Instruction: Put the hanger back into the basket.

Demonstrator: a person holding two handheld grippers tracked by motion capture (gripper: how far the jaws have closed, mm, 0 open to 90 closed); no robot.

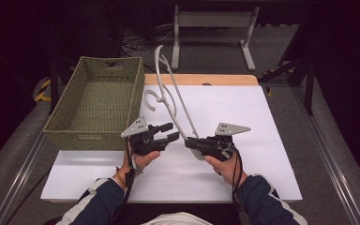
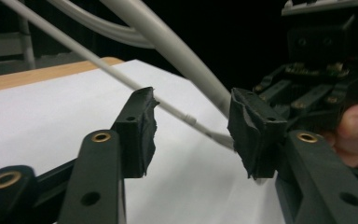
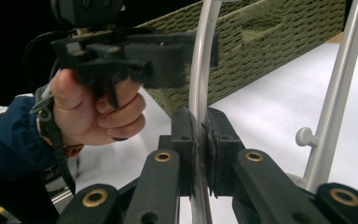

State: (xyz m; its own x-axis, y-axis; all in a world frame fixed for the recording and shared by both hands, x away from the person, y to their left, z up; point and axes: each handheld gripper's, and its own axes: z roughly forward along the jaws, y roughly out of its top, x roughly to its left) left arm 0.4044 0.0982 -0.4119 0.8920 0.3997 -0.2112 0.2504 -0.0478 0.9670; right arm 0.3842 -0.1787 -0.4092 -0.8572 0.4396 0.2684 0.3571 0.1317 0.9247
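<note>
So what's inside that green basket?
The green basket looks empty: its woven floor shows bare in the high view. The near wall hides the strip of floor just behind it, so something small and flat there couldn't be seen.

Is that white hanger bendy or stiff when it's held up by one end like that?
Probably stiff: the hanger stands up from the right gripper without drooping. It looks light, since one pinch at the bottom holds it. Its thin, smooth bars may swing or slip; the left gripper is open beside it.
</note>
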